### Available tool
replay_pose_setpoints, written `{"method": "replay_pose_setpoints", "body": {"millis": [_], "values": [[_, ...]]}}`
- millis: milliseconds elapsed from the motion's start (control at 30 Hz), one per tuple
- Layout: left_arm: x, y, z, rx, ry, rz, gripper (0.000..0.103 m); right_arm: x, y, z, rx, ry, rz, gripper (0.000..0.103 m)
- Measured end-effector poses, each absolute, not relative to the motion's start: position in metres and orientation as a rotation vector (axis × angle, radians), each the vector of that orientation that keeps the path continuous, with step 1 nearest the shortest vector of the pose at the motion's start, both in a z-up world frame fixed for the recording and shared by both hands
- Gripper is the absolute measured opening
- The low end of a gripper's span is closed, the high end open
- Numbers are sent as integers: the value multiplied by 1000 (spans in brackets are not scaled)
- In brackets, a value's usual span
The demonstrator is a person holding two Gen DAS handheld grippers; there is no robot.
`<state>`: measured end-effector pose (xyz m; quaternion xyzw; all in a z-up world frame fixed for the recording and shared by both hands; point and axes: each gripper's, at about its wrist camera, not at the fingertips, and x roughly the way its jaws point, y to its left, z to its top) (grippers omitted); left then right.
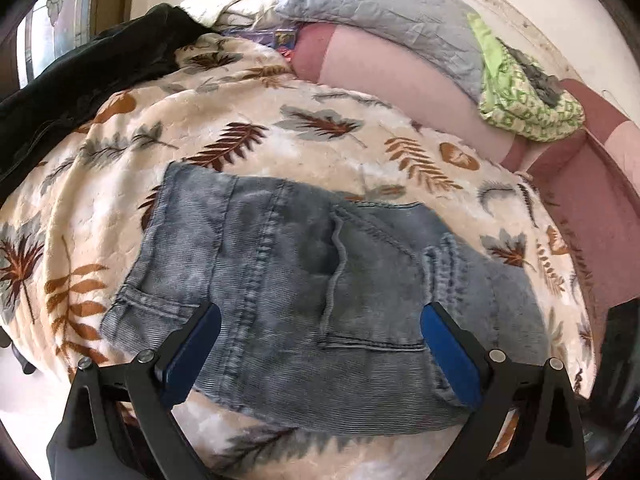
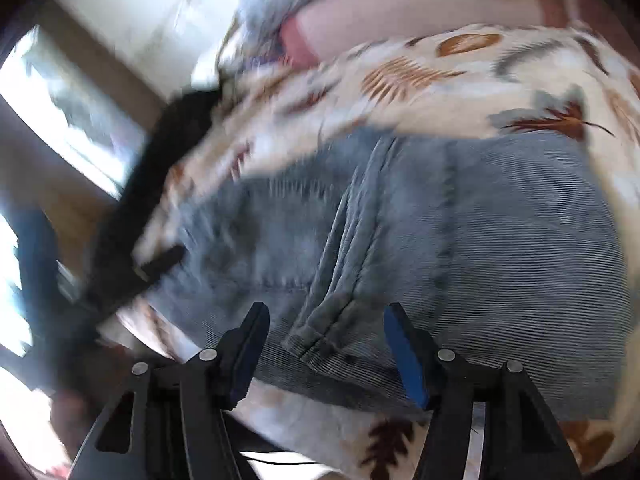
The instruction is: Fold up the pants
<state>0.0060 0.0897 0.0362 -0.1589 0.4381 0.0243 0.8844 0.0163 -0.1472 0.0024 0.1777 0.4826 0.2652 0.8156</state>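
Pants [image 1: 304,280] look folded on the bed [image 1: 360,140]; both our jaws wide, empty; next, tidy the 6 o'clock edge.

— Faded blue-grey ribbed corduroy pants [image 1: 304,280]: matt cloth, fine cords, stitched seams raised and slightly rough.

— Underneath, cream plush blanket with brown and grey leaf print [image 1: 120,184]: soft, fuzzy, dull.

— Left gripper [image 1: 322,322] and right gripper [image 2: 326,322]: matt black plastic arms, smooth blue pads, small shiny metal pins.

— At one o'clock, quilted grey fabric pillow [image 1: 384,12], crinkled. At two o'clock, pink velvety upholstery [image 1: 580,200].
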Motion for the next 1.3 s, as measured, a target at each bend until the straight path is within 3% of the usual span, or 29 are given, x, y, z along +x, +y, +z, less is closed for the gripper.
{"method": "replay_pose_setpoints", "body": {"millis": [167,267,467,600,1033,1300], "values": [[20,41,57,-313,885,-95,100,8,-236,-1,634,963,471,83],[33,14,57,-343,927,-211,100,4,-257,-45,765,1099,485,81],[32,10,30,-517,1059,-265,100,-17,-304,-28,882,916,541,82],[27,18,17,-708,1135,-270,100,-20,-312,-47,929,913,550,82],[26,-14,26,-717,1133,-230,100,-26,-323,-46,1020,859,619,82],[36,-12,-4,-734,1187,-164,99,-26,-322,-48,1016,868,625,82]]}}
